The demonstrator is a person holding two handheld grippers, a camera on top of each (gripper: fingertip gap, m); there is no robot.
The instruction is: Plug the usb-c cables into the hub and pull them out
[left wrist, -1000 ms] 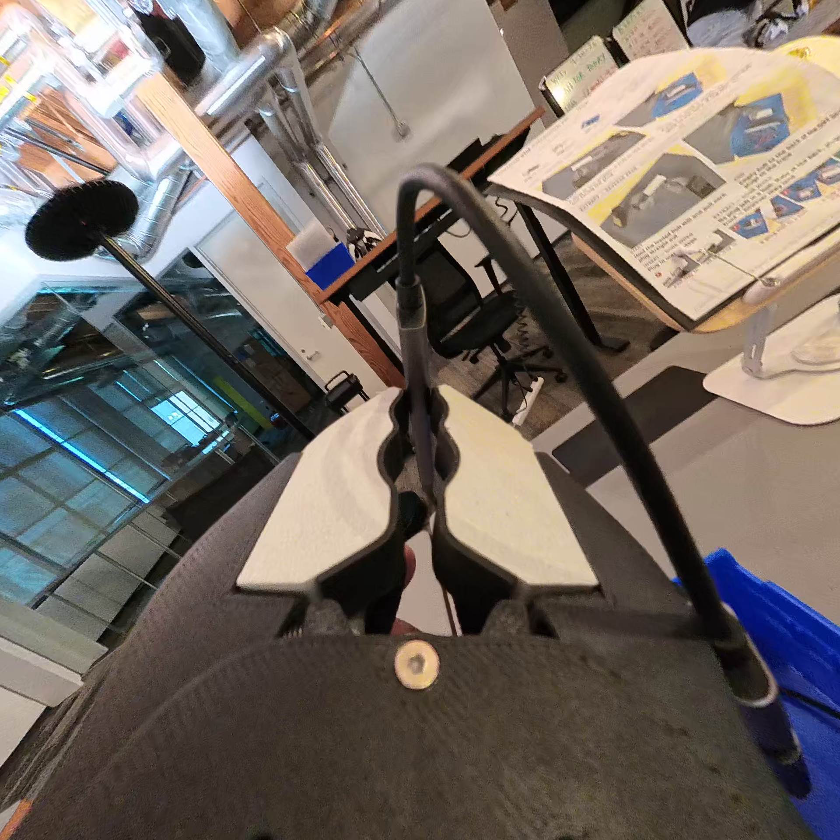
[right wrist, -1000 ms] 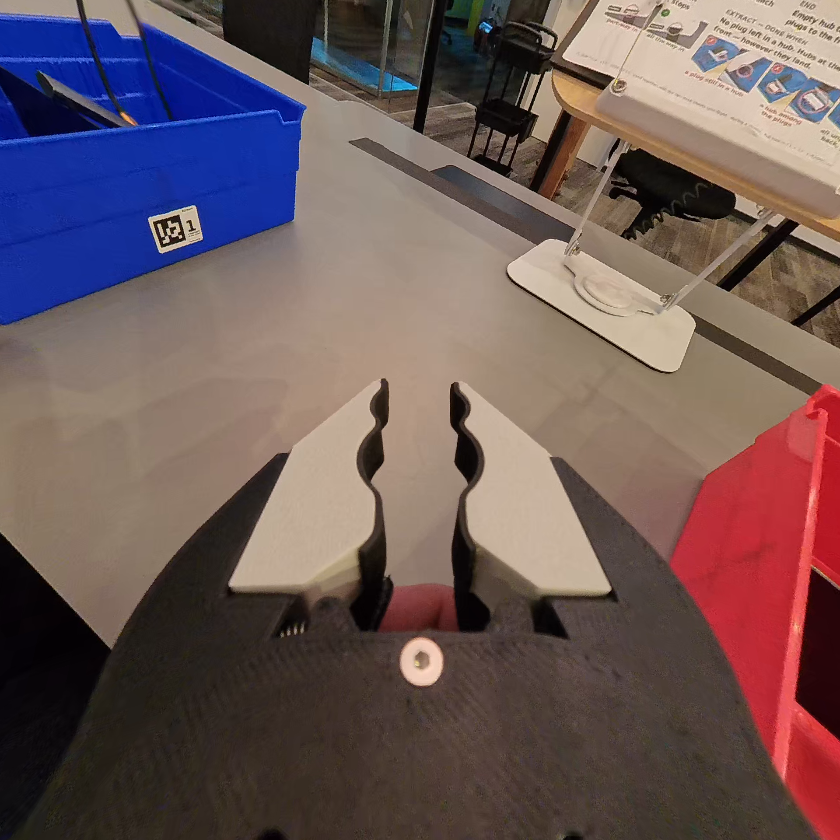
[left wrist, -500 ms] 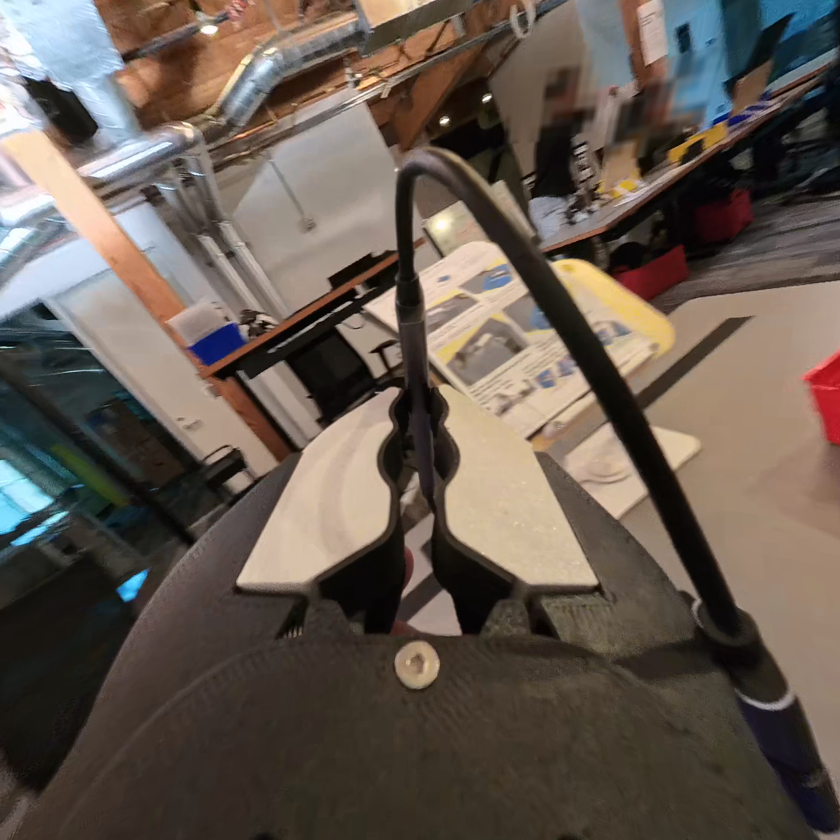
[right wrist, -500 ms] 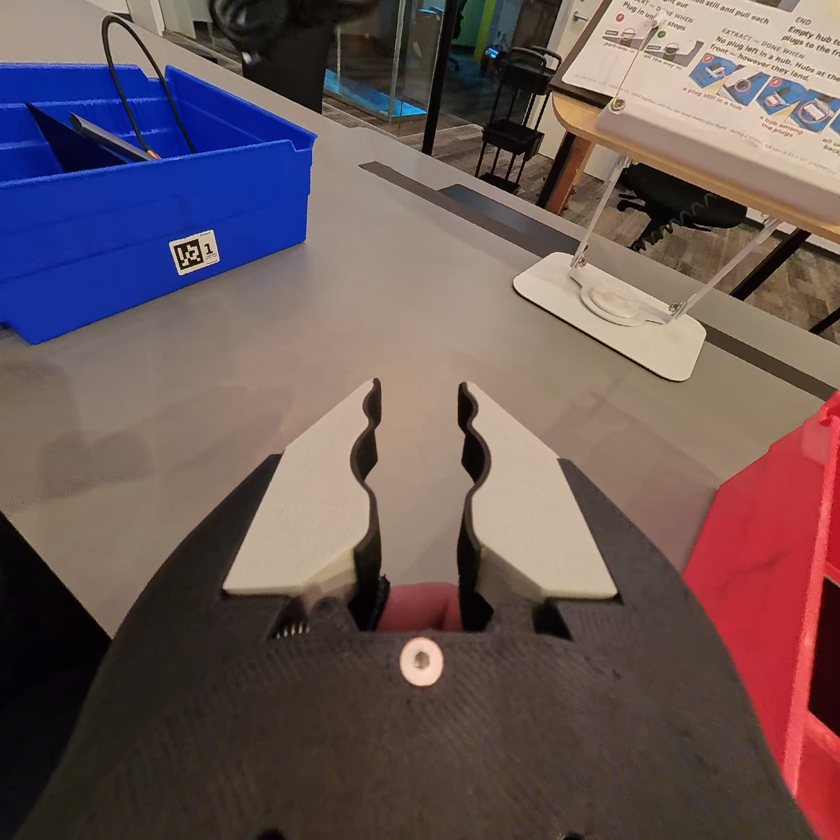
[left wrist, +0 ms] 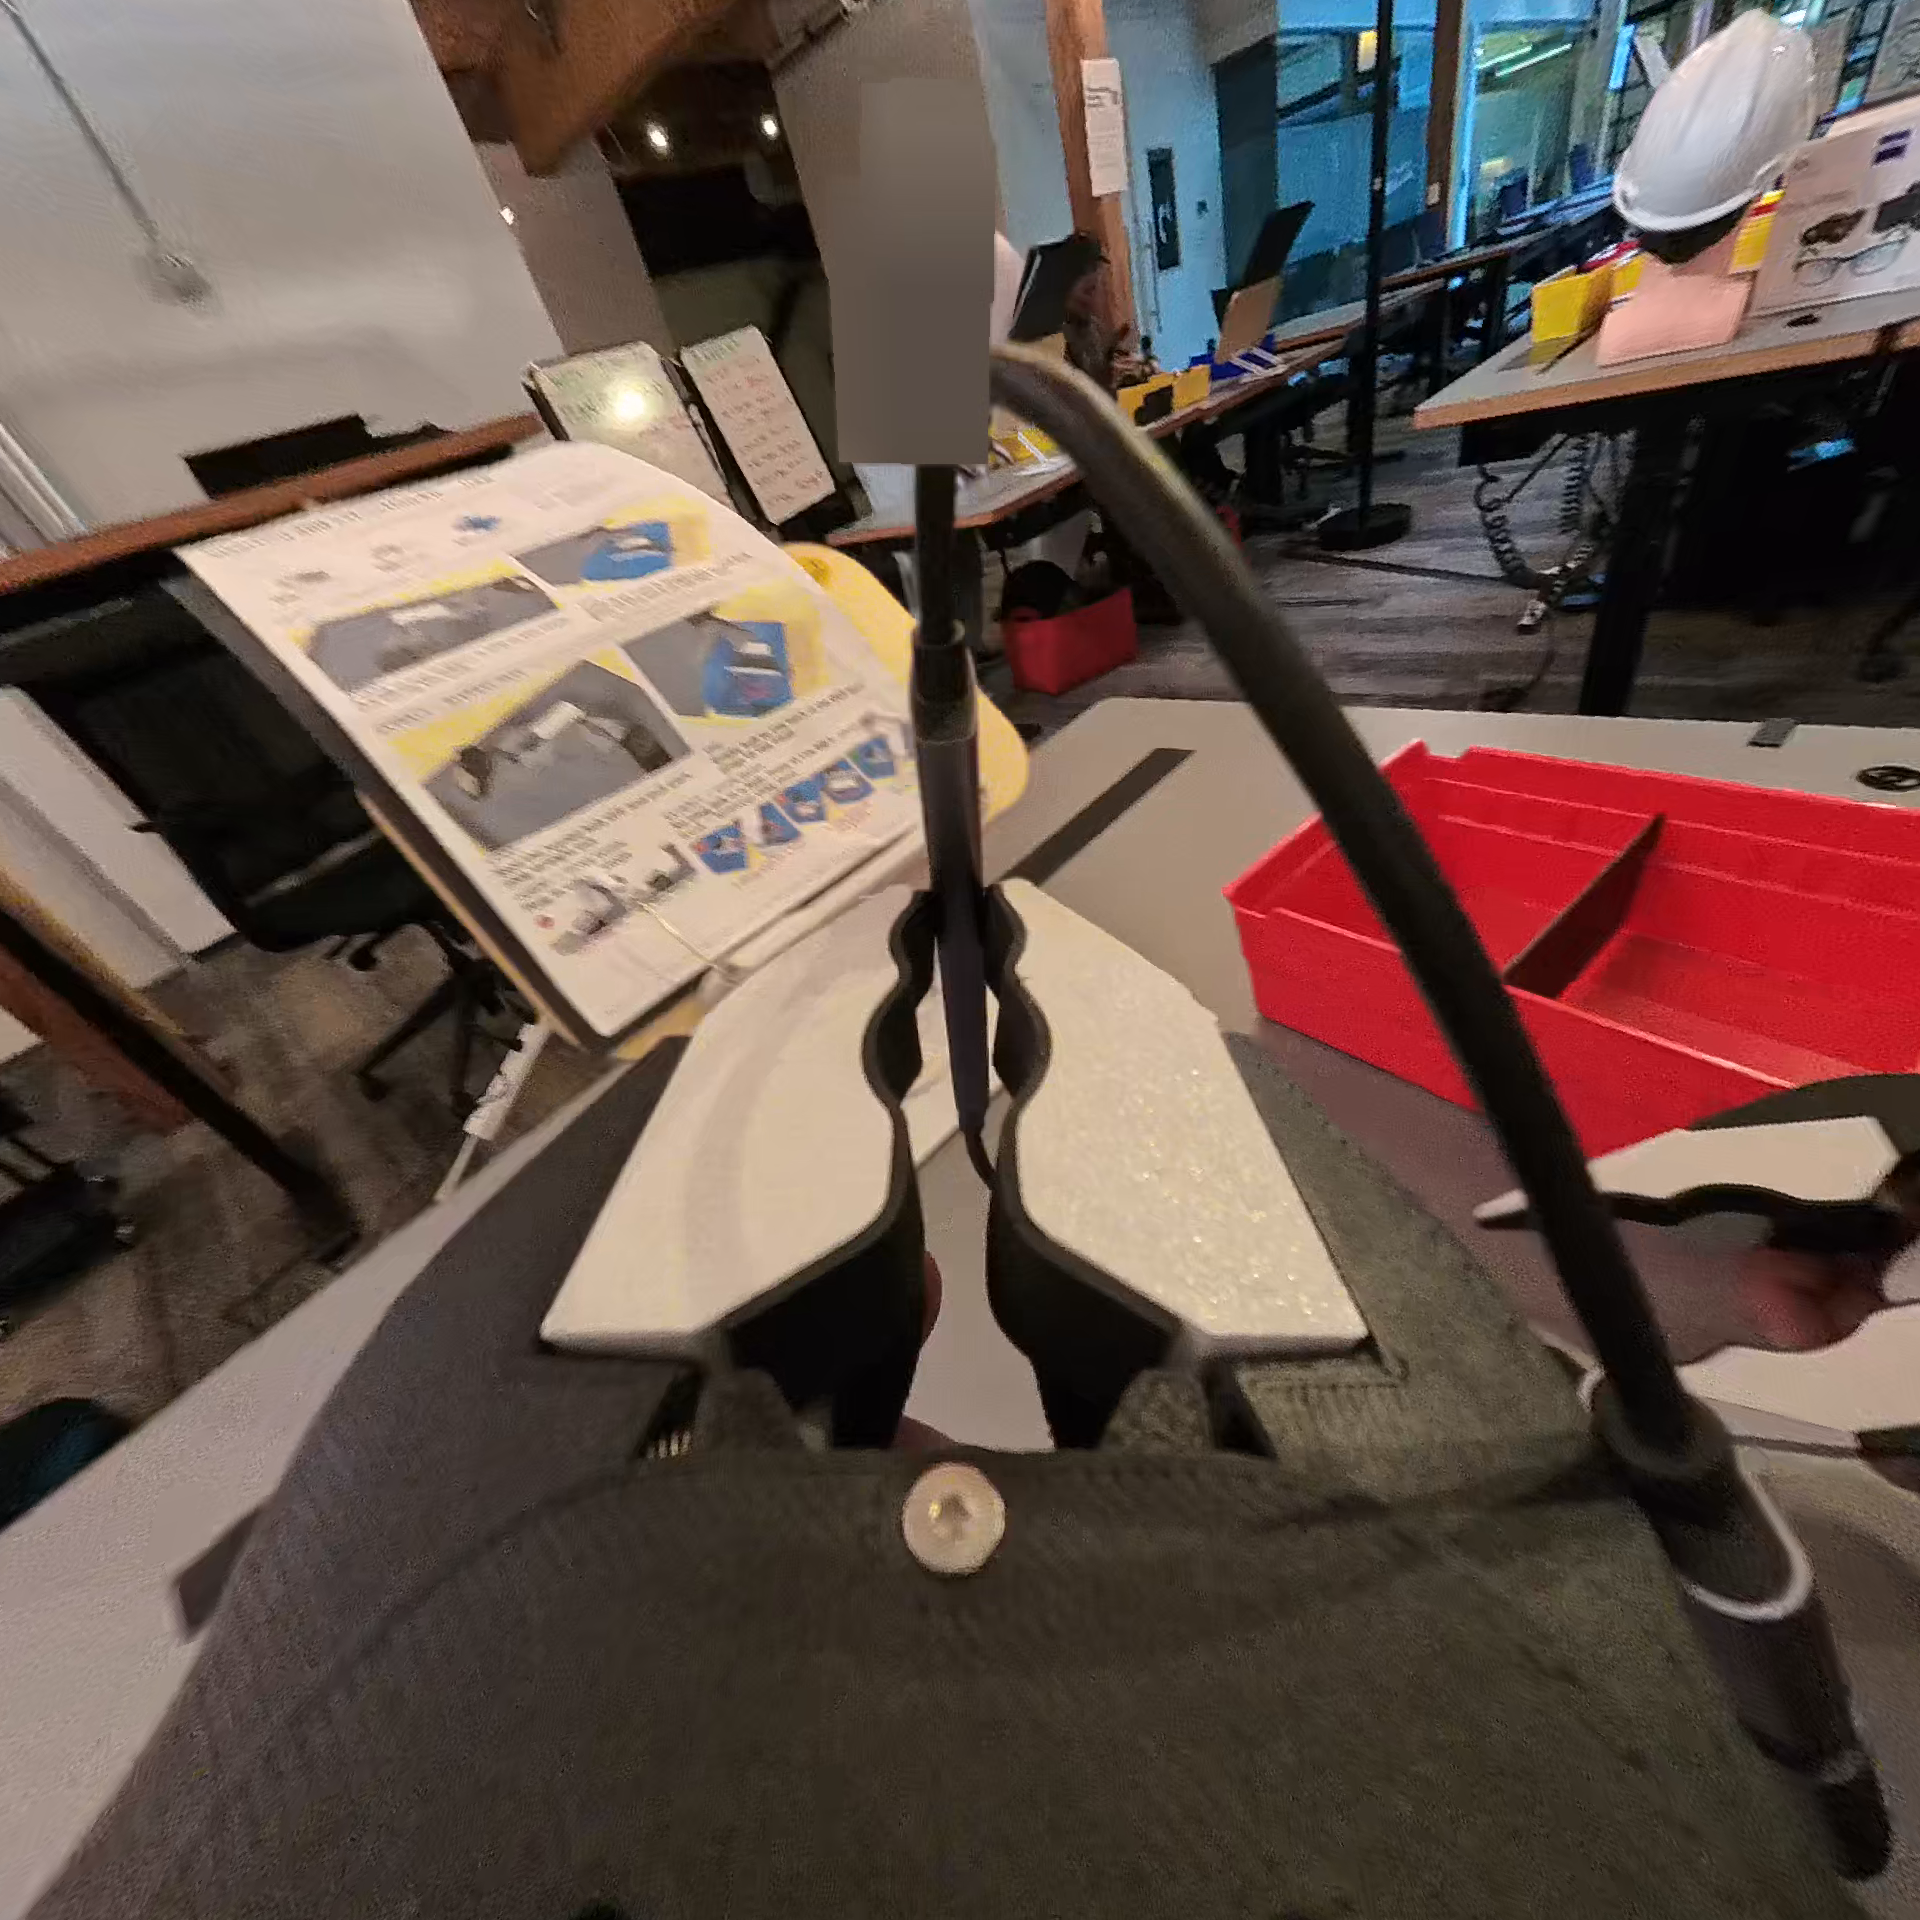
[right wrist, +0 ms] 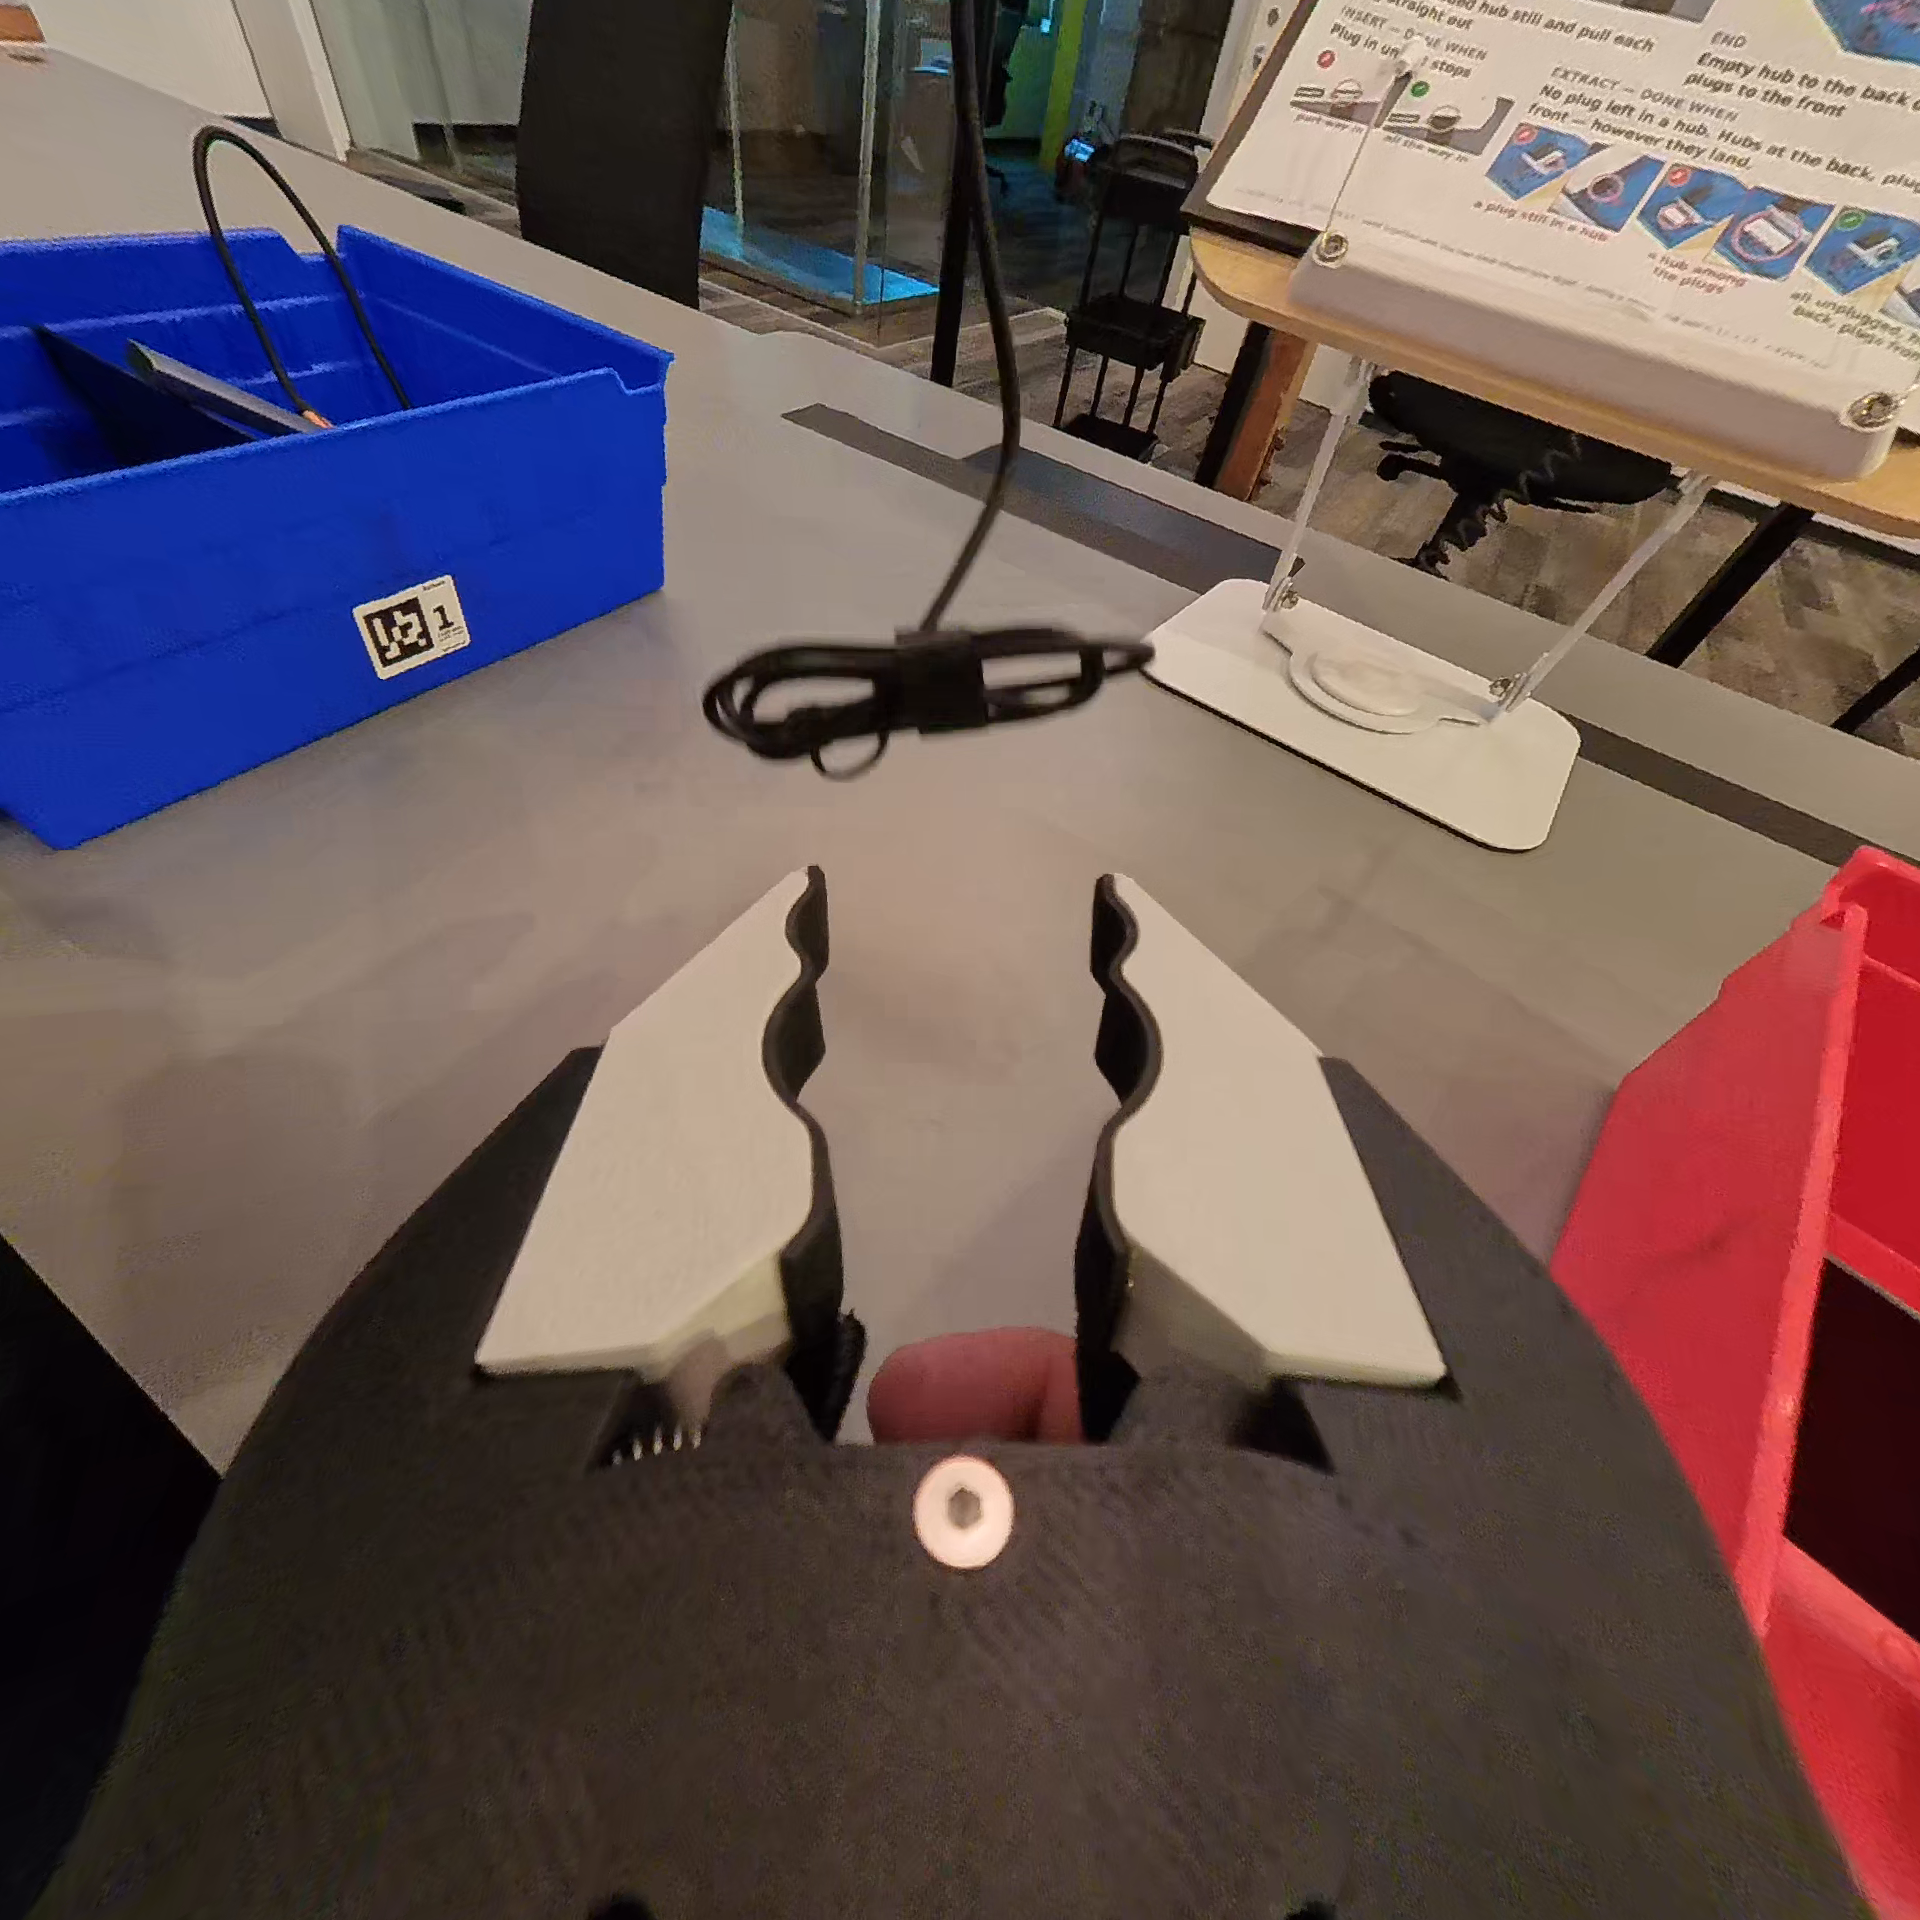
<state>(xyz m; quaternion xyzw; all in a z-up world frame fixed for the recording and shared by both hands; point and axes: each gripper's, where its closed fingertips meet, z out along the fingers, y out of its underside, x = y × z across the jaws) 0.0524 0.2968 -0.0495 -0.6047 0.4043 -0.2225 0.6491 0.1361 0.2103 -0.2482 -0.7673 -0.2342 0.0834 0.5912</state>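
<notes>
Left gripper [left wrist: 961,914]: closed on the plug of a black USB-C cable [left wrist: 1340,790]. The cable rises past the fingertips, arches over, and runs down along the gripper's right flank.
Change, left view: one second ago the gripper faced ceiling ducts and glass walls; it now faces the table [left wrist: 1247,748], with the red bin [left wrist: 1382,956] ahead to its right.
Right gripper [right wrist: 961,883]: jaws apart, holding nothing; the gap is wider than one second ago. It also shows at the right edge of the left view.
Change, right view: a bundled coil of cable [right wrist: 914,681], bound by a strap, now hangs ahead of the fingertips above the table; earlier that space was bare. Whether it touches the surface cannot be told.
Blue bin [right wrist: 312,540]: ahead-left of the right gripper; a dark flat hub [right wrist: 223,400] and a looped cable lie inside.
Instruction sheet on stand [right wrist: 1382,707]: ahead-right, beyond the coil.
Far field: benches, office chairs, a white hard hat [left wrist: 1704,135].
</notes>
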